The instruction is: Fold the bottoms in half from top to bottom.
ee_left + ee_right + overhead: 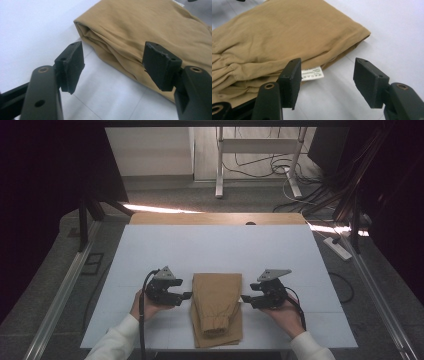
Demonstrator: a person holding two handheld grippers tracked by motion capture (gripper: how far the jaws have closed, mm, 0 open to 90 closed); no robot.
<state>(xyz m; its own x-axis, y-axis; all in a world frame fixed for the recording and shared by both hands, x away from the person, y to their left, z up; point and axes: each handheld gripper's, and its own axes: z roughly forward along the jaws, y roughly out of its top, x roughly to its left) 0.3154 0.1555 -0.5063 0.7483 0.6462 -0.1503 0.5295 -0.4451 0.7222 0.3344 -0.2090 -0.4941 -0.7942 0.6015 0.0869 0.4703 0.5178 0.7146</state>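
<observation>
A folded tan garment (pixel 216 306) lies on the white table (pixel 215 250) near its front edge, a ribbed cuff lying on top of it. My left gripper (pixel 187 295) sits at the garment's left edge, open, jaws pointing at the fold. In the left gripper view the gripper (pixel 113 68) has the folded tan cloth (pixel 140 32) just beyond its jaws, nothing between them. My right gripper (pixel 245 299) sits at the garment's right edge, also open. In the right gripper view the gripper (pixel 327 78) faces the cloth (pixel 282 35), and a white care label (pixel 312 73) sticks out beside its left jaw.
A wooden strip (pixel 218 218) borders the table's far edge. Metal rails (pixel 65 285) run along both sides. Beyond the table stand a white desk frame (pixel 260 155), floor cables (pixel 295 175) and a power strip (pixel 339 248). The far half of the table is bare.
</observation>
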